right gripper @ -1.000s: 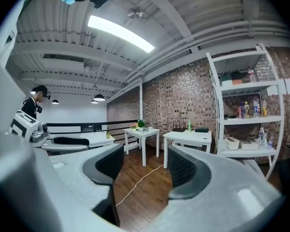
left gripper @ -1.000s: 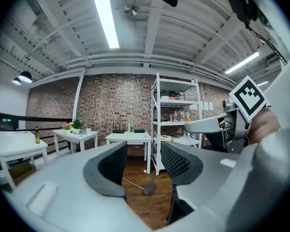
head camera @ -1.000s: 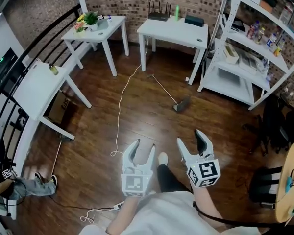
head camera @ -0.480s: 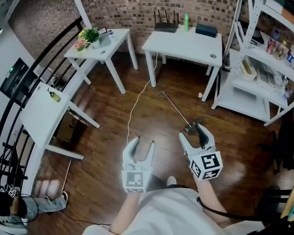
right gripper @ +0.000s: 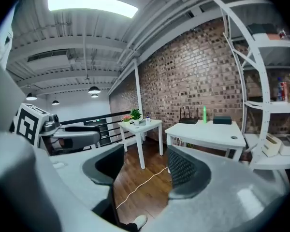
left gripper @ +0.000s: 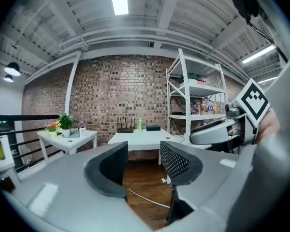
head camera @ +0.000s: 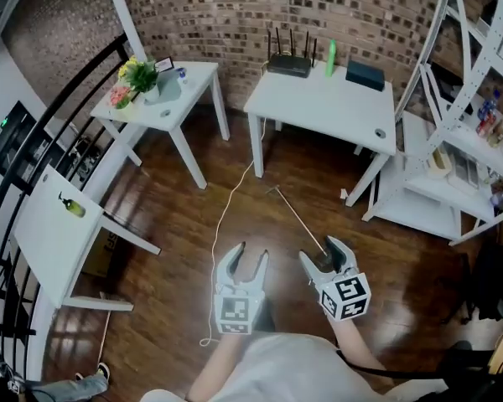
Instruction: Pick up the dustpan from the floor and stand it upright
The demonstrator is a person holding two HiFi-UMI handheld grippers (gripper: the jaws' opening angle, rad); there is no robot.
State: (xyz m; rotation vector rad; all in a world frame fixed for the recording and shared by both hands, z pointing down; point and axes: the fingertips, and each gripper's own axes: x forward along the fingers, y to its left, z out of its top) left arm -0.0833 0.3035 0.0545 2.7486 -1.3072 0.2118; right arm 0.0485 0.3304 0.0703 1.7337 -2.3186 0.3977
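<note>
The dustpan lies flat on the wooden floor, its long thin handle point(head camera: 295, 216) running back towards the white table. Its dark pan end sits just beyond my right gripper point(head camera: 323, 252), partly hidden by those fingers in the head view. That gripper stands open with nothing between the jaws, as the right gripper view point(right gripper: 145, 170) shows. My left gripper point(head camera: 250, 255) hangs open and empty to the left of the handle. In the left gripper view point(left gripper: 142, 166), a thin pale rod point(left gripper: 147, 200), probably the handle, crosses the floor beyond the jaws.
A white cable point(head camera: 224, 216) snakes over the floor left of the left gripper. Two white tables point(head camera: 318, 99) point(head camera: 163, 99) stand by the brick wall, with a white shelf rack point(head camera: 453, 182) to the right. A black railing point(head camera: 33, 149) and a desk point(head camera: 54, 237) line the left.
Both grippers and the head view have travelled forward across the floor. The dustpan, far ahead a second ago, now lies right at the right gripper's tips. Both jaws stayed open.
</note>
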